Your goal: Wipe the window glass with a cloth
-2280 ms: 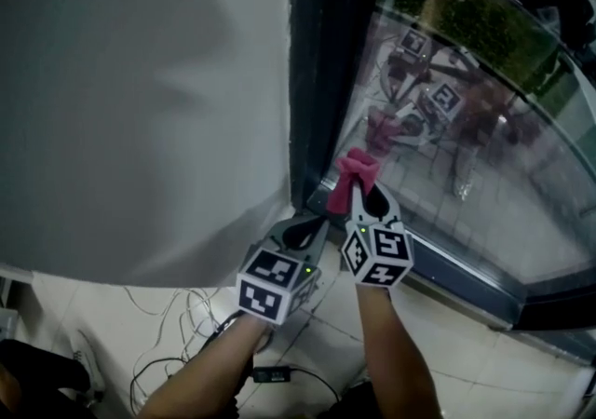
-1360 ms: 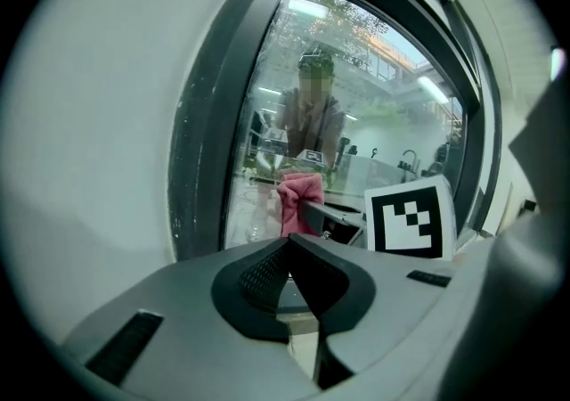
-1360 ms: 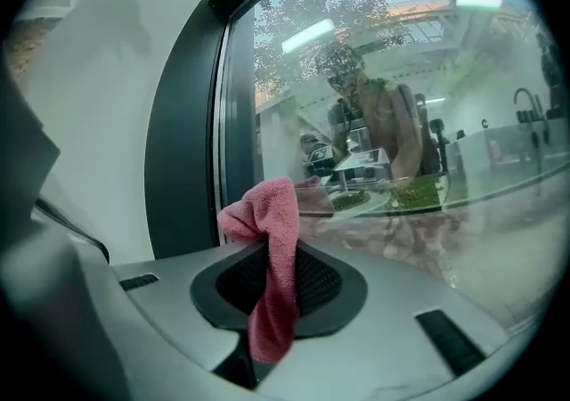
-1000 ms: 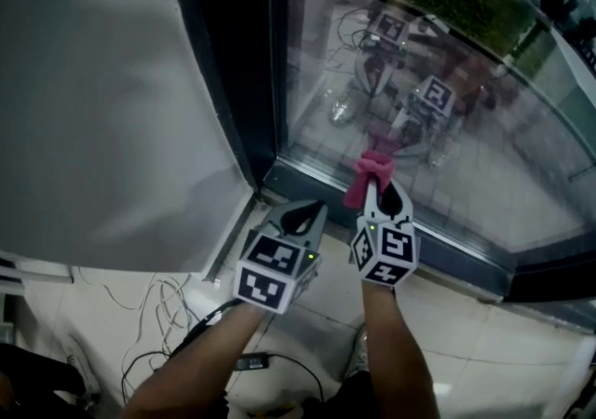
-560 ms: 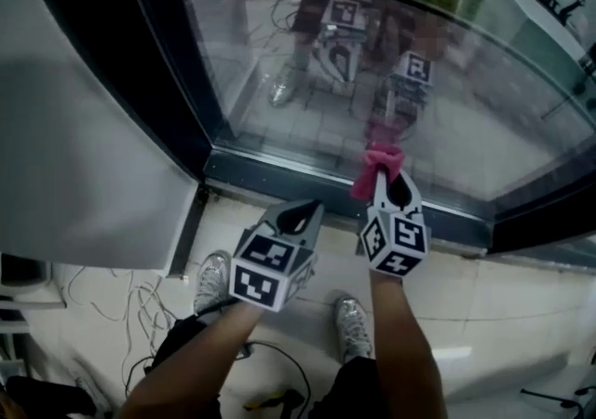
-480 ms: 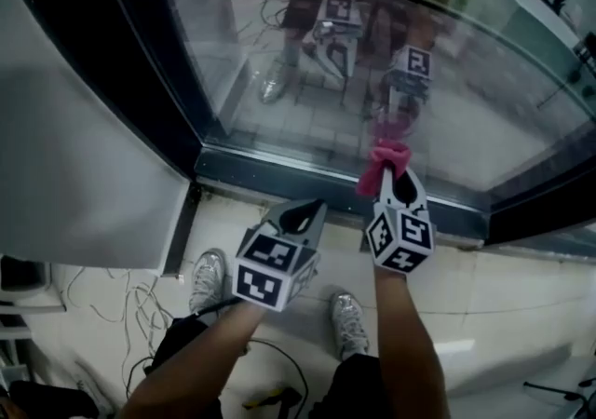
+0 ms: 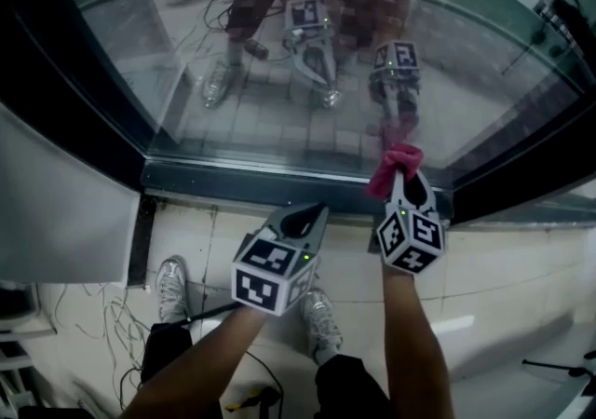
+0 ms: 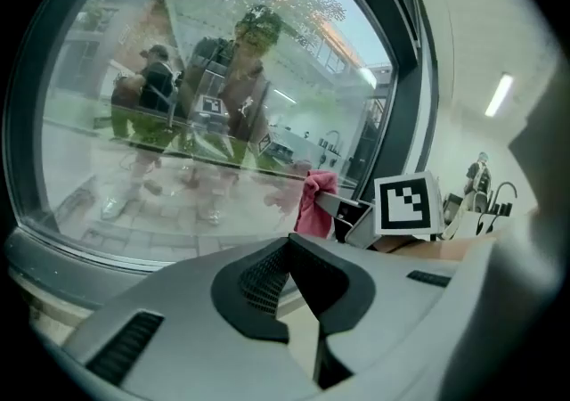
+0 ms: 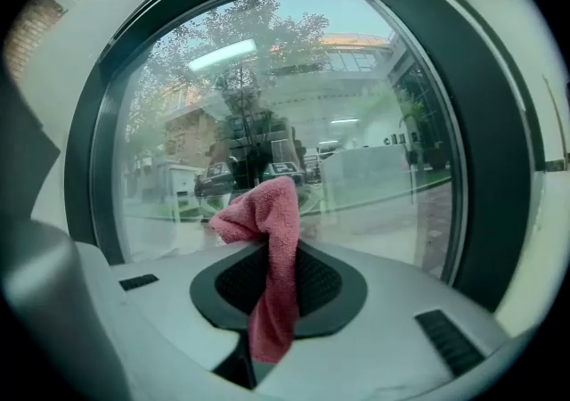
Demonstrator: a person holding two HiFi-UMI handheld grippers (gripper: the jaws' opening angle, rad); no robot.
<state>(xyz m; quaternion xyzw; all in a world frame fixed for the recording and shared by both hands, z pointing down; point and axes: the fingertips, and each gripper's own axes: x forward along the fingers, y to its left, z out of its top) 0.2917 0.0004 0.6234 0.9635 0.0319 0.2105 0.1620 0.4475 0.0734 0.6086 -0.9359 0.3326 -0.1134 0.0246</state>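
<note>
R gripper [image 9: 267, 297] is clenched on the cloth [image 9: 274, 248]. The cloth is pink, pinched at its low end btw the jaws; the rest sticks up & flops over to the left. L gripper [image 8: 289, 252] has its jaws pressed together w/ nothing in them. In the head view both are held out side by side, not touching, L a bit lower & nearer the person. The cloth is up by the bottom edge of the glass [image 7: 307, 82], toward the right end, just over the dark frame [image 7: 233, 175]. Can't tell if it touches the glass. The glass gives a faint mirror pic of both grippers & the person's legs. Below is a pale tile floor [image 7: 503, 277] w/ two shoes [image 7: 170, 289] on it, & thin wires [image 7: 84, 352] by its left edge.
</note>
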